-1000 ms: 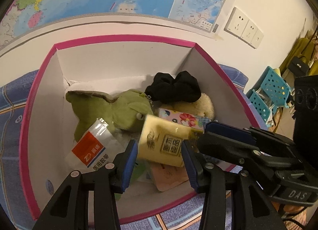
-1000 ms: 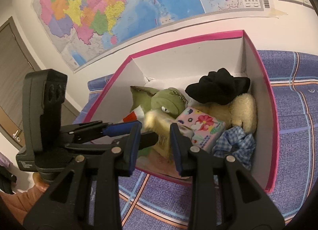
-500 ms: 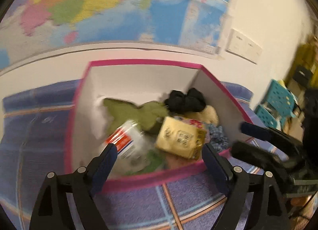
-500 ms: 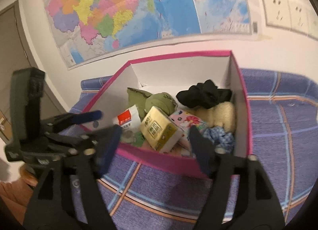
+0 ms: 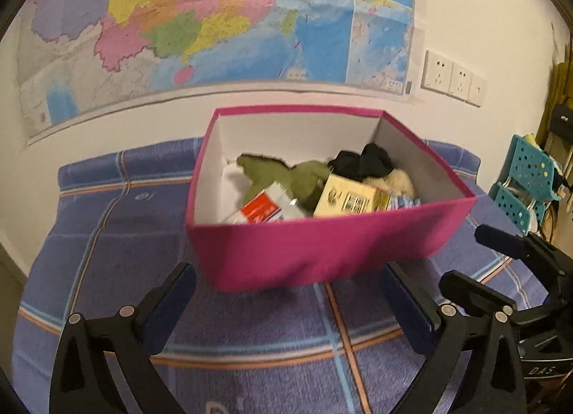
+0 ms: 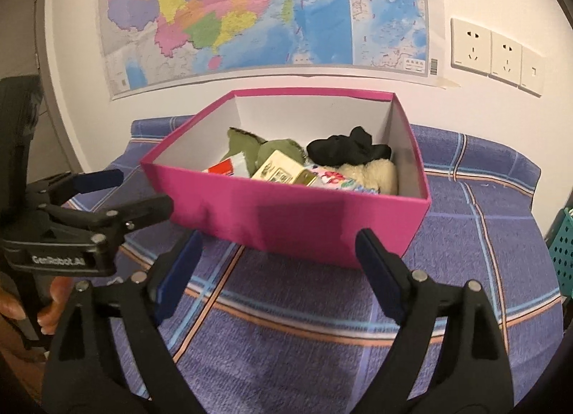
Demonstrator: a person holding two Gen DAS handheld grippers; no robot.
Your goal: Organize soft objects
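A pink box (image 5: 322, 246) (image 6: 286, 220) stands on the blue plaid cloth. Inside lie a yellow tissue pack (image 5: 349, 197) (image 6: 277, 171), a green plush toy (image 5: 286, 174) (image 6: 261, 149), a black cloth (image 5: 361, 163) (image 6: 343, 149), a cream plush (image 5: 397, 179) (image 6: 372, 174), a red-and-white packet (image 5: 261, 208) (image 6: 227, 167) and a floral pack (image 6: 333, 178). My left gripper (image 5: 288, 292) is open and empty, in front of the box. My right gripper (image 6: 281, 253) is open and empty, also in front of the box. The left gripper also shows in the right wrist view (image 6: 123, 192).
A wall map (image 5: 215, 20) and wall sockets (image 6: 494, 52) are behind the box. Teal baskets (image 5: 523, 181) stand at the right past the cloth's edge. The blue plaid cloth (image 6: 322, 342) spreads around the box.
Both grippers opened wide and pulled back out of the box. The yellow tissue pack, held over the box a second ago, now lies inside it.
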